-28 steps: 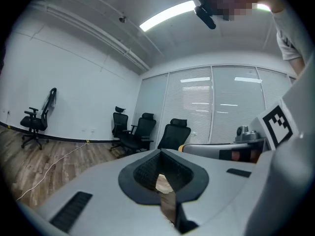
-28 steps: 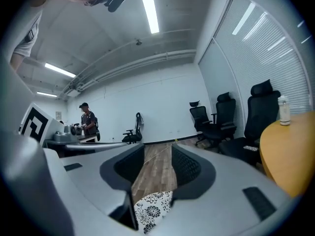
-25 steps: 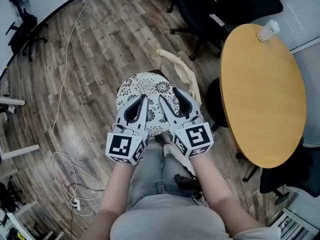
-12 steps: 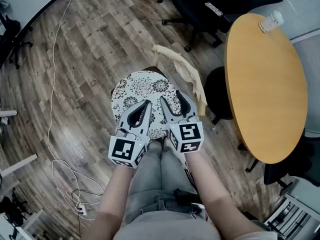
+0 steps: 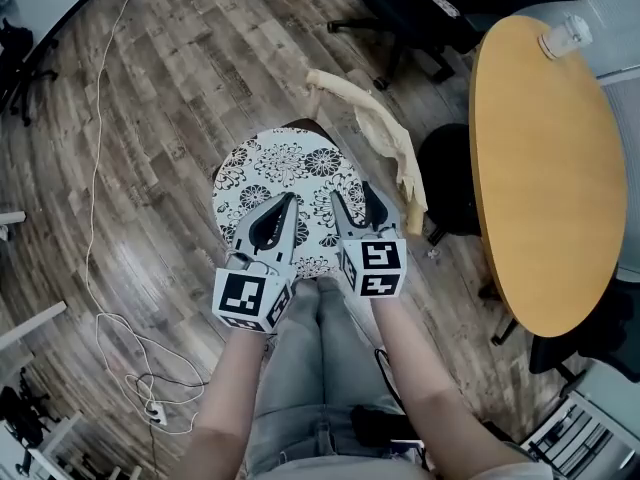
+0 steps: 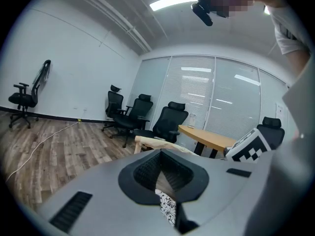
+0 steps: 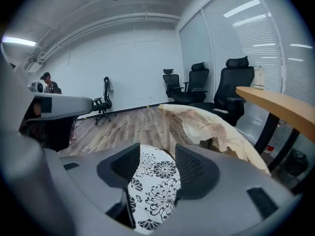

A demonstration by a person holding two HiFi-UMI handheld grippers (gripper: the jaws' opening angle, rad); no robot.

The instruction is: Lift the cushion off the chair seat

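Observation:
A round cushion (image 5: 285,173) with a black-and-white flower print lies on the chair seat, right in front of my knees. A beige cloth (image 5: 375,133) hangs over the chair's back on the far right side. My left gripper (image 5: 288,199) hovers over the cushion's near left part, its jaws shut with nothing in them. In its own view only a sliver of cushion (image 6: 167,208) shows below the pads (image 6: 147,173). My right gripper (image 5: 352,193) stands open over the near right part. The cushion (image 7: 157,191) shows through that gap, apart from the pads (image 7: 189,168).
A round wooden table (image 5: 545,168) stands to the right, with a plastic bottle (image 5: 565,36) at its far edge. Black office chairs (image 5: 400,8) are behind the chair, and a dark stool (image 5: 450,183) sits beside the table. A white cable (image 5: 110,308) runs across the wood floor at left.
Both grippers have come down closer to the cushion. The right gripper has tipped further downward, and its jaws look a little wider.

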